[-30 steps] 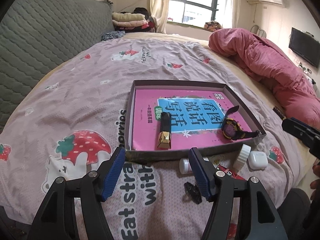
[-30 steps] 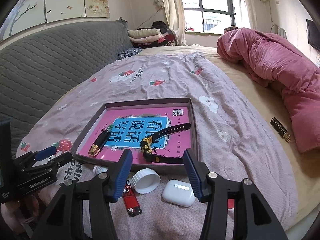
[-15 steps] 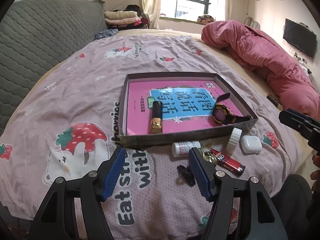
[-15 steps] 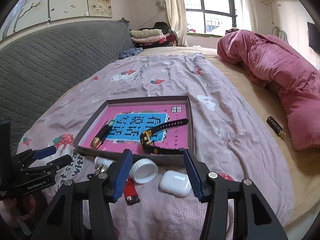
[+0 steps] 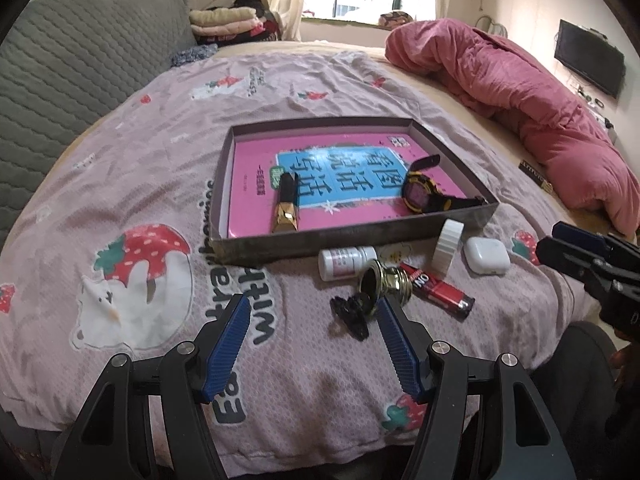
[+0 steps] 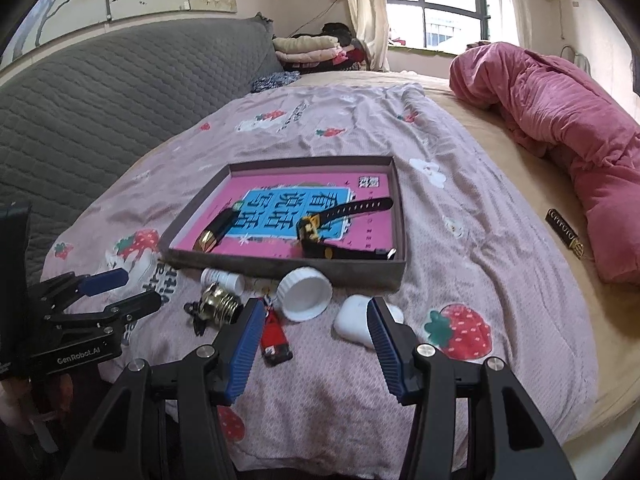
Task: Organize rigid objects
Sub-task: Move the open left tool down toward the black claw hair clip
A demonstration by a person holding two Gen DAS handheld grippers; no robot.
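Brass socket (image 5: pixel 386 284) near left jaws, white case (image 6: pixel 362 320) beside right jaws

Left gripper (image 5: pixel 312 320): jaws spread wide, nothing between them; blue ribbed pads (image 5: pixel 226 346) face each other.
Right gripper (image 6: pixel 312 320): jaws spread wide, holding nothing; blue ribbed pads (image 6: pixel 242 348) face each other.
Level: both held low, pointing forward.

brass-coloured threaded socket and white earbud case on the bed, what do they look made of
Brass-coloured threaded socket: likely metal, shiny, with bright glints along its screw ridges. White earbud case: probably hard plastic, smooth and glossy, with rounded corners and a soft highlight on top.
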